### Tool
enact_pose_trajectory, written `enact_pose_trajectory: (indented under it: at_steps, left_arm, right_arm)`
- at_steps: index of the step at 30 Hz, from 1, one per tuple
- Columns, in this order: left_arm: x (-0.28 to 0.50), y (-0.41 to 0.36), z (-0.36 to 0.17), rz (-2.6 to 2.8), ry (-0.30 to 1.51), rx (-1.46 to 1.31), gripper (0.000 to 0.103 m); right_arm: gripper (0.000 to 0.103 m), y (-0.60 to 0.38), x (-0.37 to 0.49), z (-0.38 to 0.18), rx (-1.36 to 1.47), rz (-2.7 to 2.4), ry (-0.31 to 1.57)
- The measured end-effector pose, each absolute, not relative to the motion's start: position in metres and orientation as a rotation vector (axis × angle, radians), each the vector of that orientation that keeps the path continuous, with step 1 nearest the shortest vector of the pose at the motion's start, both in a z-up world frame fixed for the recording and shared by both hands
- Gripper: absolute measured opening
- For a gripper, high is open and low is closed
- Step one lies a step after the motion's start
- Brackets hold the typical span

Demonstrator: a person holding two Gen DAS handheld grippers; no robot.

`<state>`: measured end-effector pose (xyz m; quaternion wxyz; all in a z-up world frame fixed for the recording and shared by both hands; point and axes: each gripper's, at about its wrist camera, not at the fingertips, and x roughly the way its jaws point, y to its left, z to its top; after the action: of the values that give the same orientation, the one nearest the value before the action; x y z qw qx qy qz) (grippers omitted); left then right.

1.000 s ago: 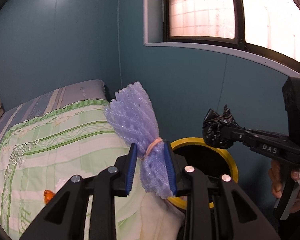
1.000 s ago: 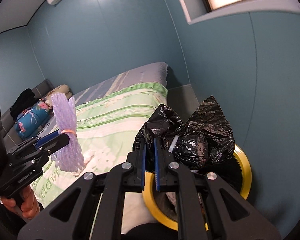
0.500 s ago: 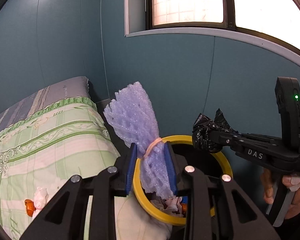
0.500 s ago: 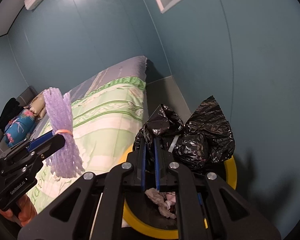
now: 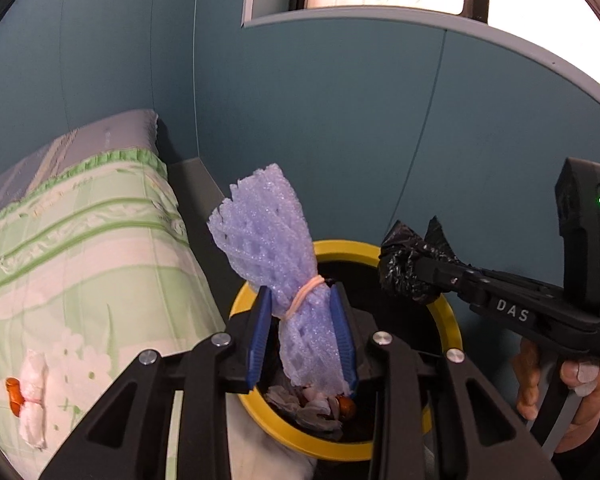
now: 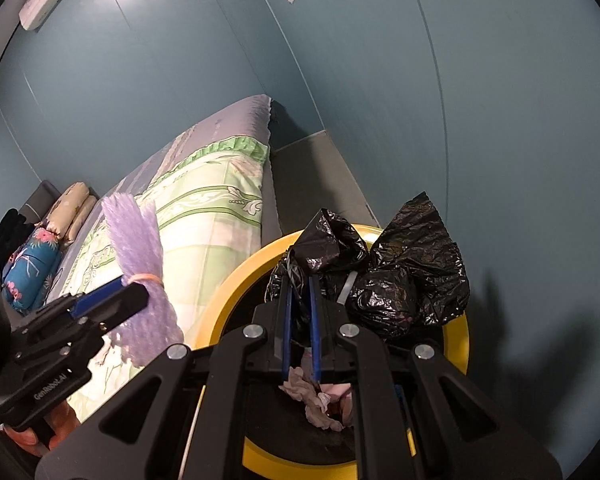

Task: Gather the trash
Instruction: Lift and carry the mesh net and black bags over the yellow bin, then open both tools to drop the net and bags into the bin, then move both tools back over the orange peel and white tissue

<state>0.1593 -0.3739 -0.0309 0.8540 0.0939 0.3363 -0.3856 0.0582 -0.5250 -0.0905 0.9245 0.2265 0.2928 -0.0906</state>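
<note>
My left gripper [image 5: 302,336] is shut on a purple foam net [image 5: 272,248] tied with a rubber band, held over the left rim of the yellow-rimmed bin [image 5: 448,320]. My right gripper [image 6: 300,312] is shut on a crumpled black plastic bag [image 6: 404,276], held above the bin [image 6: 236,296]. The right gripper with the bag [image 5: 408,272] shows in the left wrist view over the bin's far right rim. The left gripper with the net [image 6: 140,256] shows at left in the right wrist view. Crumpled tissues [image 6: 312,396] lie inside the bin.
A bed with a green-patterned cover [image 5: 80,264] stands left of the bin. A tied white wad with an orange piece [image 5: 30,392] lies on it. Pillows [image 6: 36,256] lie at the bed's far end. A blue wall [image 5: 340,128] stands behind the bin.
Both grippers have moved from beside the bed to above the bin, which now sits larger and more central in both views. Each still holds its item.
</note>
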Motion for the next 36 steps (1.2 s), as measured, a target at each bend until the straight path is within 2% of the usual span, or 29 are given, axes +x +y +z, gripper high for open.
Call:
enact_pose_trajectory:
  at_steps: [5, 7, 8, 9, 10, 11, 12, 14, 15, 16, 19, 25, 32, 36]
  left_arm:
    - [0.169, -0.378, -0.04, -0.819, 0.751, 0.181, 0.032]
    - [0.176, -0.378, -0.046, -0.827, 0.783, 0.169, 0.037]
    - [0.177, -0.377, -0.047, -0.828, 0.791, 0.163, 0.043]
    - [0.18, -0.376, -0.049, -0.826, 0.802, 0.157, 0.054]
    - [0.182, -0.374, -0.051, -0.823, 0.81, 0.149, 0.058]
    - [0.184, -0.372, -0.052, -0.817, 0.816, 0.142, 0.062]
    - [0.186, -0.37, -0.054, -0.813, 0.821, 0.139, 0.066]
    - [0.191, -0.365, -0.057, -0.8, 0.835, 0.125, 0.074]
    - [0.195, -0.362, -0.058, -0.794, 0.844, 0.112, 0.077]
    - [0.198, -0.359, -0.06, -0.791, 0.852, 0.104, 0.077]
    - [0.209, -0.346, -0.064, -0.772, 0.878, 0.08, 0.08]
    - [0.223, -0.313, -0.064, -0.706, 0.875, 0.049, 0.08]
    - [0.235, -0.26, -0.056, -0.604, 0.845, 0.038, 0.08]
    - [0.246, -0.218, -0.062, -0.505, 0.841, 0.05, 0.08]
  right_arm:
    - [0.008, -0.526, 0.062, -0.092, 0.469, -0.204, 0.614]
    - [0.008, -0.529, 0.062, -0.094, 0.477, -0.208, 0.619]
    - [0.008, -0.53, 0.061, -0.094, 0.477, -0.21, 0.622]
    - [0.011, -0.531, 0.062, -0.095, 0.479, -0.216, 0.626]
    - [0.013, -0.532, 0.063, -0.096, 0.481, -0.22, 0.628]
    - [0.022, -0.533, 0.067, -0.097, 0.485, -0.223, 0.63]
    - [0.035, -0.534, 0.067, -0.099, 0.495, -0.228, 0.629]
    - [0.043, -0.536, 0.065, -0.1, 0.513, -0.229, 0.622]
    - [0.043, -0.537, 0.065, -0.1, 0.516, -0.23, 0.621]
    - [0.044, -0.537, 0.064, -0.1, 0.517, -0.232, 0.619]
    - [0.056, -0.535, 0.065, -0.1, 0.512, -0.228, 0.617]
    - [0.057, -0.529, 0.065, -0.095, 0.52, -0.204, 0.608]
    - [0.065, -0.498, 0.064, -0.077, 0.506, -0.075, 0.587]
    - [0.066, -0.465, 0.074, -0.072, 0.473, 0.001, 0.605]
